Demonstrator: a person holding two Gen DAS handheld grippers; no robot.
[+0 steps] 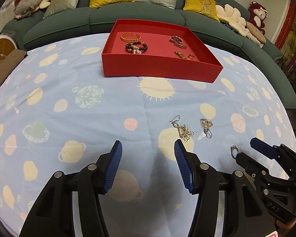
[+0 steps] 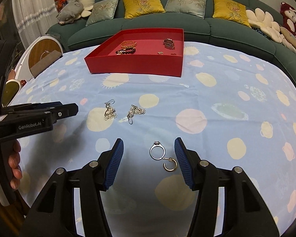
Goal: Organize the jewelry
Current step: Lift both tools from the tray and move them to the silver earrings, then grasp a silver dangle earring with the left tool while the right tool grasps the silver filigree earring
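A red tray [image 1: 159, 67] [image 2: 136, 64] at the table's far side holds a gold bangle [image 1: 130, 37], a dark bead bracelet [image 1: 136, 47], a watch [image 1: 177, 41] and small gold pieces [image 1: 184, 55]. Two silver flower earrings [image 1: 184, 131] [image 1: 206, 126] lie on the cloth, ahead and right of my open, empty left gripper [image 1: 148, 148]. They also show in the right wrist view [image 2: 110, 110] [image 2: 136, 111]. A silver ring [image 2: 157, 150] and a gold hoop earring [image 2: 170, 164] lie between the fingers of my open right gripper [image 2: 149, 146]. The ring [image 1: 233, 150] shows beside the right gripper [image 1: 244, 152] in the left wrist view.
The table wears a light blue planet-print cloth [image 1: 88, 118]. A green sofa [image 1: 108, 17] with cushions and plush toys runs behind it. A round wooden-faced object [image 2: 44, 52] stands off the table's left edge. The left gripper's body [image 2: 39, 114] reaches in from the left in the right wrist view.
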